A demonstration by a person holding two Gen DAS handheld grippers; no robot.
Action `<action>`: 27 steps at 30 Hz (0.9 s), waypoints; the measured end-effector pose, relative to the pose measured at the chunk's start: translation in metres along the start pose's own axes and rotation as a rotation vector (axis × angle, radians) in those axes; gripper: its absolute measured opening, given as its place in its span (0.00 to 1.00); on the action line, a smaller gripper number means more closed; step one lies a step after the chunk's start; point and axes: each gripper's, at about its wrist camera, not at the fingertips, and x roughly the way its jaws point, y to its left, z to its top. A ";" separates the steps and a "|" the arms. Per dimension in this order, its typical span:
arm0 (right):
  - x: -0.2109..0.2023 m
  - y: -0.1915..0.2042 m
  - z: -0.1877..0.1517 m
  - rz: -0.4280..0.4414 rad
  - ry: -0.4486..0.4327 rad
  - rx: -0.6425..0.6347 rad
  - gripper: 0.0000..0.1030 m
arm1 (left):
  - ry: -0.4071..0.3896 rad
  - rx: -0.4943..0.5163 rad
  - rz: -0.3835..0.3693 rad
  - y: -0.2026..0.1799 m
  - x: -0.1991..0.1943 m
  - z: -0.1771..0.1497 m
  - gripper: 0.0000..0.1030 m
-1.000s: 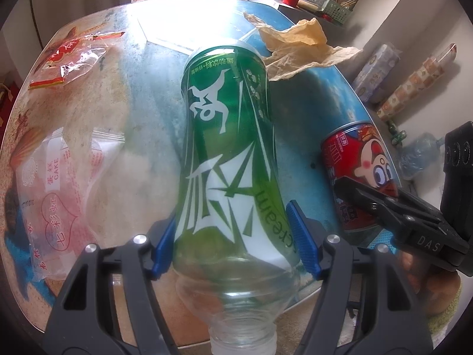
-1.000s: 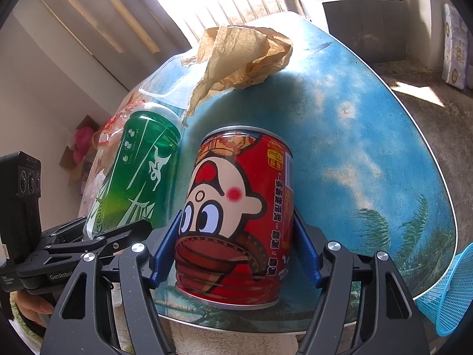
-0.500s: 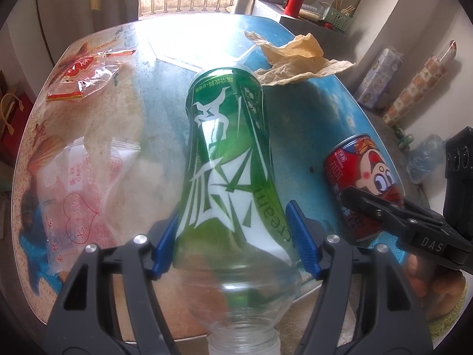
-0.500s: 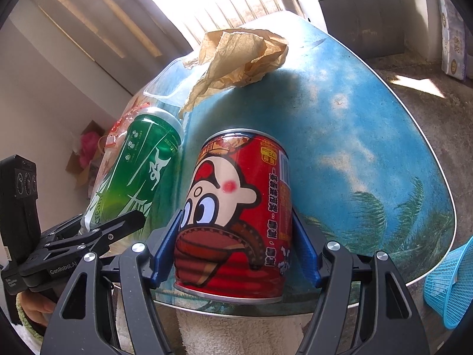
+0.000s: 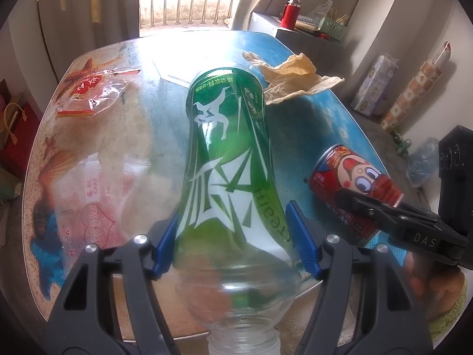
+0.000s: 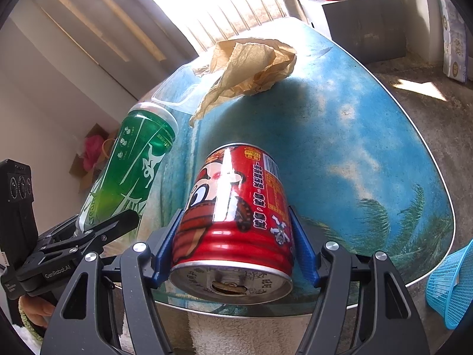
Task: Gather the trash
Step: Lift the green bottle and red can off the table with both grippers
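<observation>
A green-labelled clear plastic bottle (image 5: 227,153) lies lengthwise between the blue pads of my left gripper (image 5: 233,242), neck toward the camera, raised off the table. The pads press on its lower label. A red cartoon drink can (image 6: 236,207) is tilted in my right gripper (image 6: 233,251), its pads pressing both sides, its metal end facing the camera above the table's near edge. The left wrist view shows the right gripper (image 5: 354,204) with the can (image 5: 348,174) to the right. Seen from the right wrist, the left gripper (image 6: 118,222) and bottle (image 6: 139,153) are at left.
On the round ocean-print table (image 5: 334,124) lie crumpled brown paper (image 5: 295,80), a red clear wrapper (image 5: 91,94), a pink cake wrapper (image 5: 97,195) and a clear plastic lid (image 6: 177,94). A blue mesh basket (image 6: 452,284) stands on the floor at the right.
The left gripper has risen with the bottle, so more of the room shows. The can has gone from upright on the table to tilted, its end toward the camera.
</observation>
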 end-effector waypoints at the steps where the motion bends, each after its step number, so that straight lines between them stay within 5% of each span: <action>1: 0.000 0.001 0.000 0.001 -0.001 0.000 0.64 | -0.004 0.002 0.003 0.000 -0.001 -0.001 0.63; 27: 0.024 0.008 -0.005 -0.059 0.078 -0.029 0.62 | 0.087 -0.009 -0.020 0.002 0.030 -0.014 0.63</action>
